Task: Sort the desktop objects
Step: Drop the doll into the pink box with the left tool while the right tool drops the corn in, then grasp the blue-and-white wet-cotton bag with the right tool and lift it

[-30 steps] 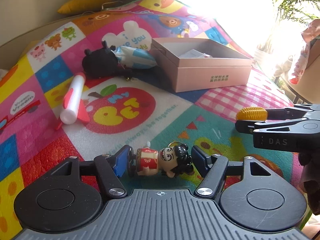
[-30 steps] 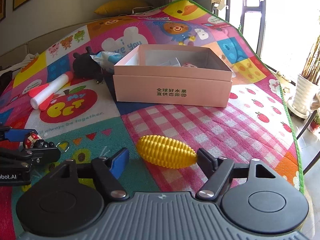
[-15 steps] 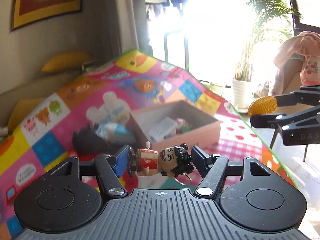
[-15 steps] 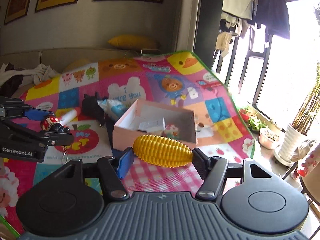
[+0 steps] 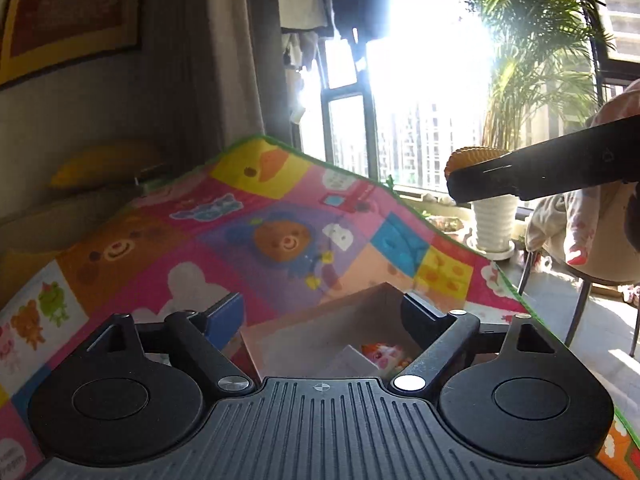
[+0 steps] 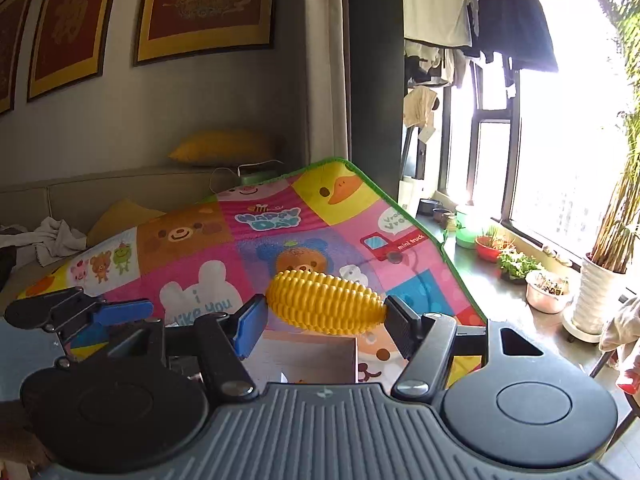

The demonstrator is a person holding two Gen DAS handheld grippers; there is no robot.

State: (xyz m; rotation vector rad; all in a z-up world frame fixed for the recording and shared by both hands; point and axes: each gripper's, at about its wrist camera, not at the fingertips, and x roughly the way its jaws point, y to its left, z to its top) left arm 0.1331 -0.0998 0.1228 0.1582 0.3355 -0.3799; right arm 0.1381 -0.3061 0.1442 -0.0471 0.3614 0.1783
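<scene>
My right fingers (image 6: 322,326) clamped the corn (image 6: 325,307) crosswise, directly above the box (image 6: 304,354); my left fingers (image 5: 322,318) were opening, empty, over it too.

Home living room: sofa (image 6: 120,192), framed pictures (image 6: 204,4), hanging laundry (image 6: 508,16), cartoon play mat (image 6: 256,248).

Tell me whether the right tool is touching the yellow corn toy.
Touching. The right wrist view shows the right tool clamping the yellow corn toy end to end, a pad pressed against each tip, above the pink box.
</scene>
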